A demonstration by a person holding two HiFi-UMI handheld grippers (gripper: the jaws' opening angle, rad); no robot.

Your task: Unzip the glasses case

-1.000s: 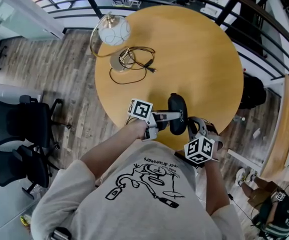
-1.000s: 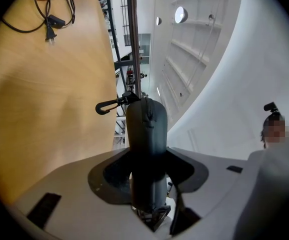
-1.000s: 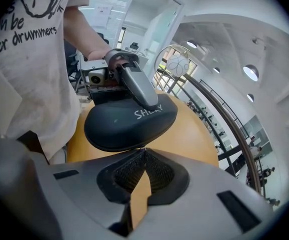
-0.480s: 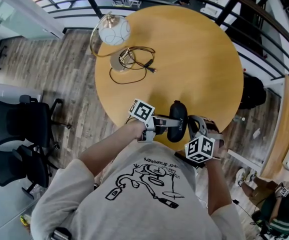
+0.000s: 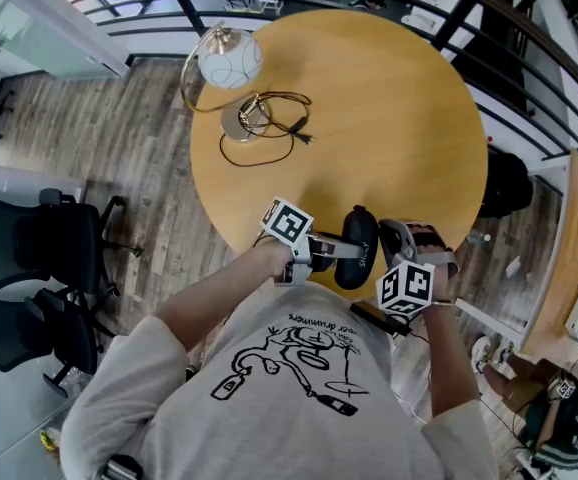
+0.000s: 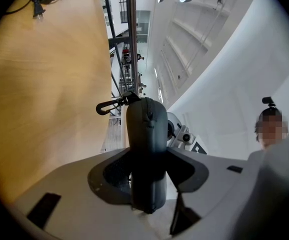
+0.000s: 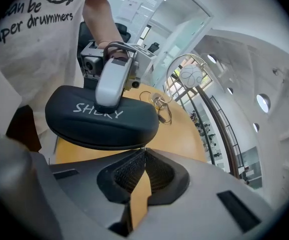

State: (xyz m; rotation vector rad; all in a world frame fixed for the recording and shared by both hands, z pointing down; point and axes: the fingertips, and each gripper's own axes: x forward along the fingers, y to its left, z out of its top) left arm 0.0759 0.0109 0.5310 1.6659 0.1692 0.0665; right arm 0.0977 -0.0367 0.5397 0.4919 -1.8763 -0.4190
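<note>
Left hand-held gripper (image 5: pixel 337 250) clamped the glasses case (image 5: pixel 362 230) at lower centre of the head view, over the table (image 5: pixel 369 108) edge. Left gripper view showed its jaws squeezing the case's (image 6: pixel 145 134) flat sides; the shell looked stiff and light. Right gripper view showed the right hand-held gripper (image 7: pixel 141 156) pinched shut at the case's (image 7: pixel 99 119) lower edge, where the zip probably wanted a fine grip.

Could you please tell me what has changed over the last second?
The left gripper, clamped on the case, drew it a little toward the person and tilted it. The right gripper shifted slightly; its jaws are shut at the case's seam. Lamp and cable have not moved.
</note>
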